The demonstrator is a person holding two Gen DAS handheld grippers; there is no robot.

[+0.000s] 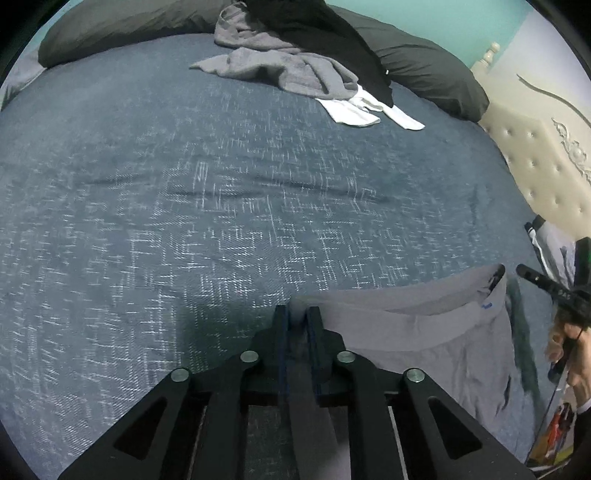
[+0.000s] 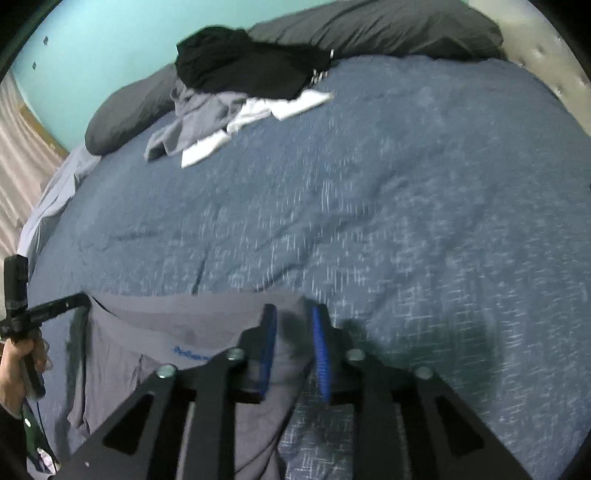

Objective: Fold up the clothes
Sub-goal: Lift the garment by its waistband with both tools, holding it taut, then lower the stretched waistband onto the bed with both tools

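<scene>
Left gripper (image 1: 298,317), jaws closed on one waistband corner of the grey shorts (image 1: 424,332); right gripper (image 2: 293,325) pinches the opposite corner, and the shorts hang between them over the blue bedspread (image 1: 184,184). Ahead lies a clothes heap (image 1: 295,62) (grey, black, white) against dark pillows (image 2: 369,29).

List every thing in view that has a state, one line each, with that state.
left hand-held gripper: shut on the grey garment's waistband corner.
right hand-held gripper: narrowly parted, grey garment's other corner between its fingers.
grey garment: held up, stretched between both grippers, unfolded.
pile of clothes: crumpled, unfolded, by the pillows.
white garment: lying loose, partly under the pile.
bedspread: spread out, lightly wrinkled.
</scene>
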